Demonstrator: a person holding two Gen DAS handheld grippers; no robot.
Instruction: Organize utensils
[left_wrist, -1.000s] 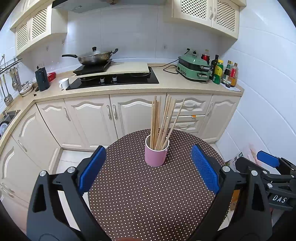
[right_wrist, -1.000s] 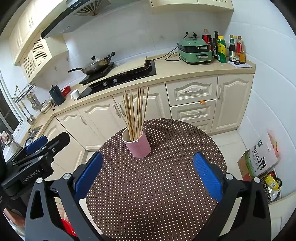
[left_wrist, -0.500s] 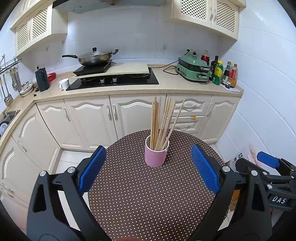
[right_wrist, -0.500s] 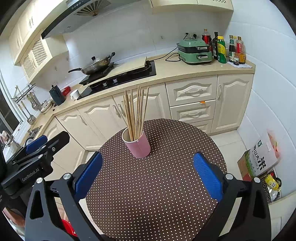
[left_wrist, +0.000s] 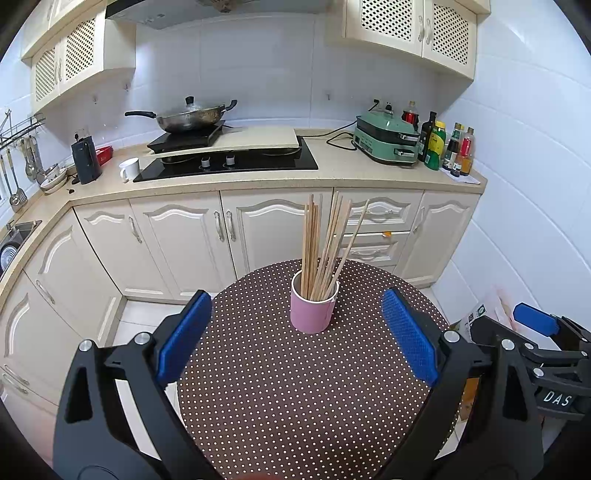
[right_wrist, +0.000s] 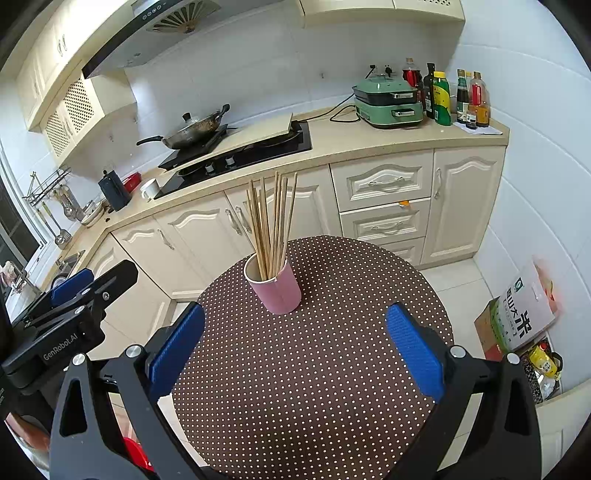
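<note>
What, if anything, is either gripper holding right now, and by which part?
Nothing is held: the left gripper and right gripper are both open and empty.

Chopsticks (left_wrist: 325, 243) stand in cup (left_wrist: 313, 312) on table (left_wrist: 295, 387), cabinets (left_wrist: 177, 240) behind

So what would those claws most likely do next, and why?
Probably one claw, say the right claw, moves forward toward the pink cup of chopsticks. Both it and the left claw are open, empty and short of the cup, and nothing else sits on the dotted table.
</note>
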